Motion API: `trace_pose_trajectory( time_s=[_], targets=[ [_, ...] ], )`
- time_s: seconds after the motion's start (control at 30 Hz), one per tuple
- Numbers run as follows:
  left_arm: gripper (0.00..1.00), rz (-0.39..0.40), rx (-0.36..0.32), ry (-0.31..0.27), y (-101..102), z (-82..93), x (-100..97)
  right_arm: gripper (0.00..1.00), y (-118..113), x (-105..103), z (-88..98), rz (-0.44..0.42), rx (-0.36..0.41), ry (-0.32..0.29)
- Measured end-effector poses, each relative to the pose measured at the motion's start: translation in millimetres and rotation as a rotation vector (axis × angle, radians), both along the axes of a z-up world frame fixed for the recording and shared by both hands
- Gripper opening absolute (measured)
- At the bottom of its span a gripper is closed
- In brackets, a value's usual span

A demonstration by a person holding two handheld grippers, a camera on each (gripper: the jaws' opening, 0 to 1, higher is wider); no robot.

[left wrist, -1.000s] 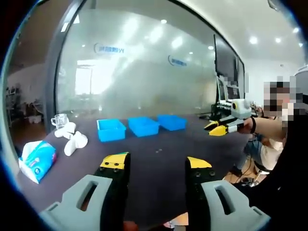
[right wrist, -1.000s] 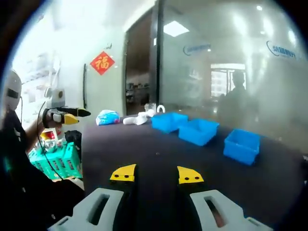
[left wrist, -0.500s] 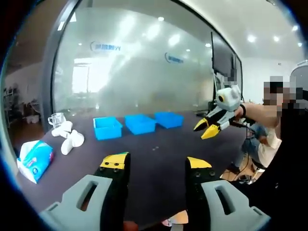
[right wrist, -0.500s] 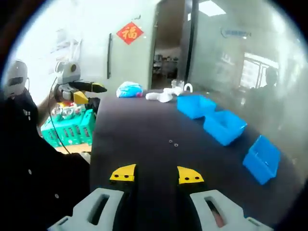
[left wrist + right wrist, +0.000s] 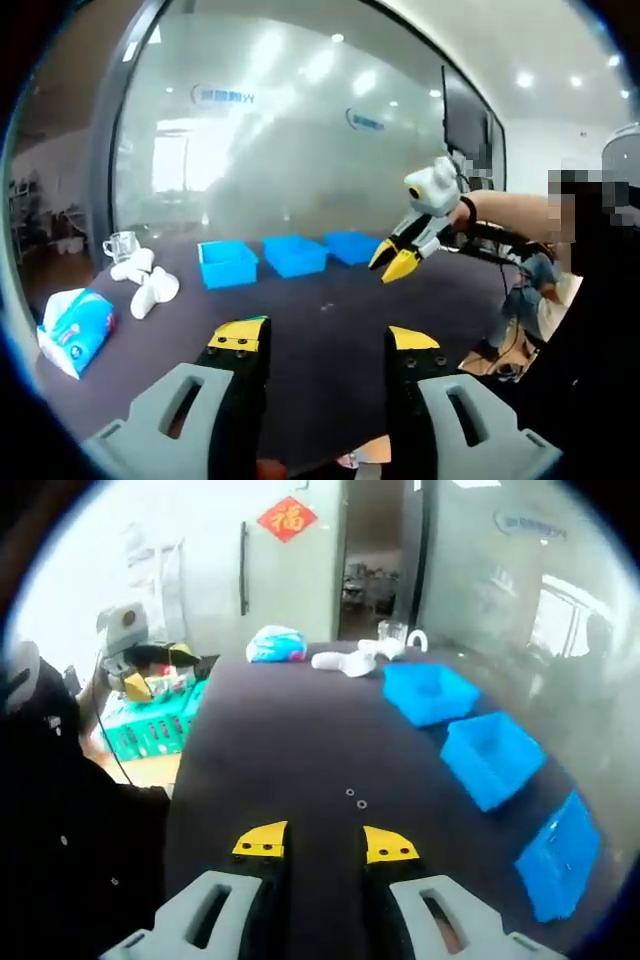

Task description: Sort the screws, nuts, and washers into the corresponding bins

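Table top (image 5: 290, 750) – dark, matt, cloth-like. Three blue bins (image 5: 490, 760) look like smooth moulded plastic. Tissue pack (image 5: 72, 330) in glossy printed film. Glass mug (image 5: 122, 246) clear. Frosted glass wall (image 5: 300, 150) – hazy, with ceiling-light reflections.

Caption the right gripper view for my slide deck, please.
Open right hand-held gripper hovers above a dark table, aimed at two small fasteners, three blue bins alongside.

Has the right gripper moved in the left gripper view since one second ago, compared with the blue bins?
Yes. The right gripper has moved in from the table's right edge toward the blue bins, jaws open.
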State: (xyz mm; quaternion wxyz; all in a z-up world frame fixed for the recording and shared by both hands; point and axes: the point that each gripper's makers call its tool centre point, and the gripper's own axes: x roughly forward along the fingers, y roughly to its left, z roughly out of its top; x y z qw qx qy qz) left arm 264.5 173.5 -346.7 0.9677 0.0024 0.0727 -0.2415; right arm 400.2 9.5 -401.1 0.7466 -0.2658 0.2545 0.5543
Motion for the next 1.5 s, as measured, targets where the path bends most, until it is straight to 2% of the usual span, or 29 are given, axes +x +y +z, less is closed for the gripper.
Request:
trace_pose_trajectory(
  time_s=[0.13,0.3,0.5,0.73,1.17,1.4,1.5],
  targets=[
    [0.41,0.001,-0.002,-0.004,0,2.0,0.6,0.22,11,9,-17.5,0.061,-0.132,-0.018],
    [0.41,-0.002,0.000,0.000,-2,0.9,-0.3,0.20,19,15,-33.1,0.126,-0.251,-0.012],
    [0.41,0.016,-0.001,0.000,3,0.3,-1.8,0.19,33,26,-42.8,0.152,-0.304,0.001],
    [0.41,0.035,-0.009,0.006,10,-1.3,-2.7,0.13,42,34,-51.5,0.160,-0.330,0.027],
    [0.41,0.049,-0.009,0.012,15,-3.8,-2.8,0.10,46,44,-65.6,0.143,-0.343,0.061],
    [0.41,0.054,-0.010,0.011,17,-3.4,-4.0,0.03,45,38,-69.2,0.123,-0.346,0.116],
    [0.41,0.054,-0.011,0.008,17,-2.3,-4.2,0.03,45,37,-69.2,0.124,-0.349,0.109]
  ],
)
